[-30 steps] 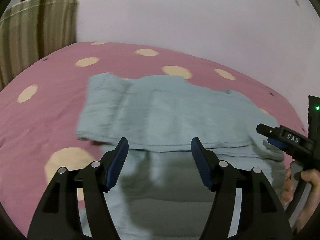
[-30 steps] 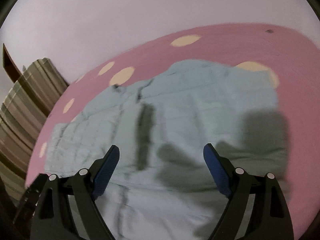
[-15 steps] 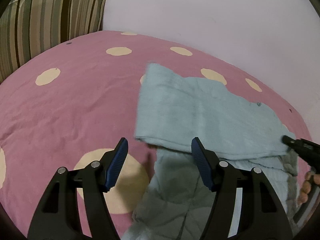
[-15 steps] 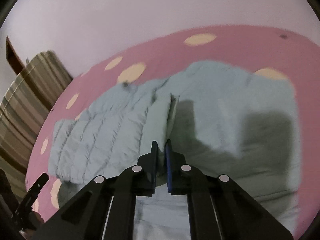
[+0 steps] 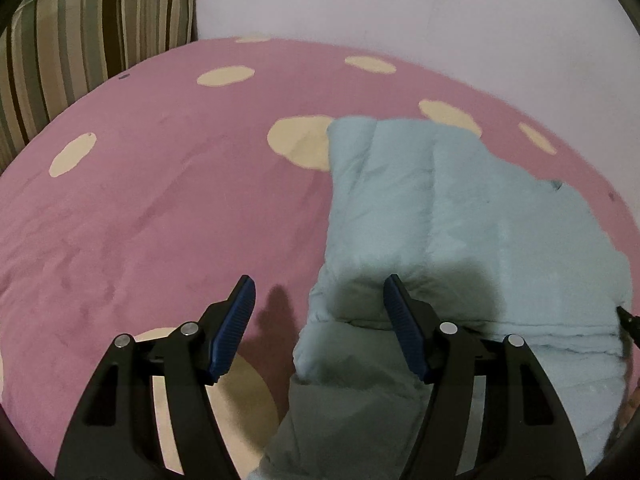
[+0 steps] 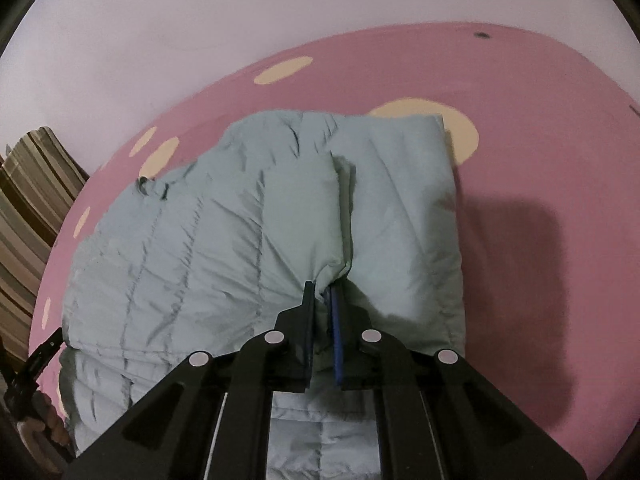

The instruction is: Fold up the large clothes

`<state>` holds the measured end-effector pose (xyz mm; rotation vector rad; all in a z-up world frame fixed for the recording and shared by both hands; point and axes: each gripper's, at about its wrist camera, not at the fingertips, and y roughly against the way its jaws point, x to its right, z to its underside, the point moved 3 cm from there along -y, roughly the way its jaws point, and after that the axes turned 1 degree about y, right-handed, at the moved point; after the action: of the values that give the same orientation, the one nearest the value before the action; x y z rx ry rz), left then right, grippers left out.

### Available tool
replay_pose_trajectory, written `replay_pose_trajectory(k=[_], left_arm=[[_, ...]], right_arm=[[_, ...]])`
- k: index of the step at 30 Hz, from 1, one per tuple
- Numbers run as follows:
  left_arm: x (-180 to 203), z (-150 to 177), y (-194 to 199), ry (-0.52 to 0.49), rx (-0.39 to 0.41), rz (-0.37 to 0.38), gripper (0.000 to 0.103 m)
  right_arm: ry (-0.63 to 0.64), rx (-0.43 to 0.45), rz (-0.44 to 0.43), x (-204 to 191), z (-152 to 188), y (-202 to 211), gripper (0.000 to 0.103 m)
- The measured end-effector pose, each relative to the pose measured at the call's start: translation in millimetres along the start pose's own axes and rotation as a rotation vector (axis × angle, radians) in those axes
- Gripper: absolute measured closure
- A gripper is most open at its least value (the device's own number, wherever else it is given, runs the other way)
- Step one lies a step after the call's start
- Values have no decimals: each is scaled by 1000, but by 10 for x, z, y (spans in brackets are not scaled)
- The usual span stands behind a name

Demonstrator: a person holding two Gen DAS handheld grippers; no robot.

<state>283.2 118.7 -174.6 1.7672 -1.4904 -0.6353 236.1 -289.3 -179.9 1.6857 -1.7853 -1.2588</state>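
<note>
A pale blue quilted jacket lies partly folded on a pink bedspread with cream dots. In the right wrist view the jacket fills the middle. My right gripper is shut on a raised ridge of the jacket's fabric near its front edge. My left gripper is open and empty, low over the jacket's left edge, with one finger over the bedspread and one over the fabric. The tip of the right gripper shows at the right edge of the left wrist view.
A striped pillow stands at the back left against a pale wall. It also shows in the right wrist view. The left gripper's tip and a hand appear at that view's lower left edge.
My right gripper closed on a fold of the jacket and has lifted it into a ridge. My left gripper stayed open and swung left, off the jacket's middle toward its left edge.
</note>
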Motion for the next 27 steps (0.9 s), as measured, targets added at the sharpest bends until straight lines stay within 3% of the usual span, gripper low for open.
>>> replay_pose_trajectory(k=[4, 6, 8, 11, 16, 20, 25, 27], left_arm=[[-11, 23, -60, -8, -19, -2, 37], [-33, 1, 32, -7, 2, -5, 37], [-34, -43, 152, -3, 35, 3, 37], [19, -197, 332, -6, 98, 32, 37], [245, -477, 145, -46, 103, 42, 37], [368, -578, -182, -62, 56, 23, 37], [378, -504, -591, -80, -40, -21, 35], [372, -461, -676, -87, -58, -20, 33]], right_arm=[[-16, -5, -25, 14, -4, 11, 89], [-36, -7, -26, 46, -25, 97, 77], [-51, 35, -3, 53, -45, 274, 54], [-39, 119, 33, -25, -146, 506, 52], [2, 118, -27, -334, -432, 304, 52], [46, 80, -24, -471, -539, -47, 52], [76, -22, 44, -479, -477, -531, 52], [101, -14, 56, -497, -440, -596, 52]])
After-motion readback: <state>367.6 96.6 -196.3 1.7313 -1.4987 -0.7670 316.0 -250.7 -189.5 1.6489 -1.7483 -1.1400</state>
